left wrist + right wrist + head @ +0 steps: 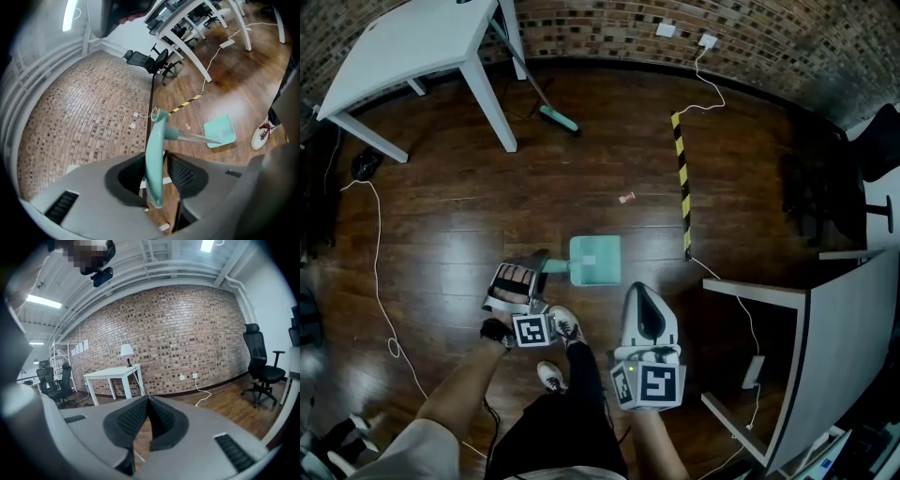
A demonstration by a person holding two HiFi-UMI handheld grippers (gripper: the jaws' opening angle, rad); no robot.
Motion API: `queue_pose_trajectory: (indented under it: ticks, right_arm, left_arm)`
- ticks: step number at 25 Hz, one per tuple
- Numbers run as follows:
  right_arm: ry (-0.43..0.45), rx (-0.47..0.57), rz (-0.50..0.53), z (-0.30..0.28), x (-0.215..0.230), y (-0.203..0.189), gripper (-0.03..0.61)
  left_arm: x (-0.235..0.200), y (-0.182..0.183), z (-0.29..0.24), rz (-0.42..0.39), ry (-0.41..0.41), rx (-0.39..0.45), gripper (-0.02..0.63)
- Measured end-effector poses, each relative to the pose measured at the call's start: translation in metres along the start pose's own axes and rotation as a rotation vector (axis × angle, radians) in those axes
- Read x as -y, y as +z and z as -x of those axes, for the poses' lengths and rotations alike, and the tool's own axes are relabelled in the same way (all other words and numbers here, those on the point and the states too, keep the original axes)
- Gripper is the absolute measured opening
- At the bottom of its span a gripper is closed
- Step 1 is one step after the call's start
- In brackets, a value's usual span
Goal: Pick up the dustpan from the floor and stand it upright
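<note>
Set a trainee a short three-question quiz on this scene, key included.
1. True or false: the right tool is shut with nothing between its jaws.
2. What does the left tool grip? A. the dustpan by its handle B. a bucket C. a mug
3. In the head view, what striped thing lies to the right of the dustpan?
Key: 1 true; 2 A; 3 the yellow-and-black strip.

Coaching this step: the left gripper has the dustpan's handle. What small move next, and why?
Probably swing the handle upward over the pan: the left gripper is clamped on it, but the shaft slants away to the pan, not upright yet.
</note>
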State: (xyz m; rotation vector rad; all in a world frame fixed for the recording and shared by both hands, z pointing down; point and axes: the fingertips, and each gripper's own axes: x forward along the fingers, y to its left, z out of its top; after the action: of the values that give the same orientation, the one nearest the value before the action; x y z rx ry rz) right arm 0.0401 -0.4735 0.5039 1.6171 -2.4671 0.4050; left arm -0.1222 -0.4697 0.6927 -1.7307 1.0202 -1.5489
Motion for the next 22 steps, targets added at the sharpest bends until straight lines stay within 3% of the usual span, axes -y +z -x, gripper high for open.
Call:
queue_pose_trajectory:
  ticks: [6, 8, 9, 14, 17, 20, 22]
  right_arm:
    - [-0.006, 0.004, 0.015, 0.007, 0.000, 0.005, 0.008]
    - [-0.009, 0.005, 0.024, 0.009, -0.001, 0.008, 0.008]
    - [-0.008, 0.008, 0.031, 0.010, -0.002, 0.010, 0.008]
    - [0.049, 0.016, 0.151, 0.013, -0.020, 0.019, 0.008]
    - [0.103, 0.023, 0.190, 0.017, -0.034, 0.030, 0.008]
    - [0.141, 0.049, 0.132, 0.023, -0.051, 0.052, 0.007]
    - [0.156, 0.071, 0.127, 0.030, -0.064, 0.070, 0.008]
  left_arm:
    - [0.004, -0.010, 0.000, 0.026, -0.047, -0.018, 0.141]
    - [0.003, -0.020, 0.005, 0.036, -0.062, -0.029, 0.230]
    - [-0.001, -0.024, 0.010, 0.042, -0.056, -0.023, 0.240]
    - [-0.025, -0.012, 0.062, 0.053, 0.020, 0.151, 0.239]
    - [-0.047, -0.013, 0.094, 0.107, 0.041, 0.152, 0.163]
    - [-0.077, -0.021, 0.124, 0.194, 0.057, 0.153, 0.044]
    - [-0.100, -0.025, 0.145, 0.279, 0.078, 0.164, 0.026]
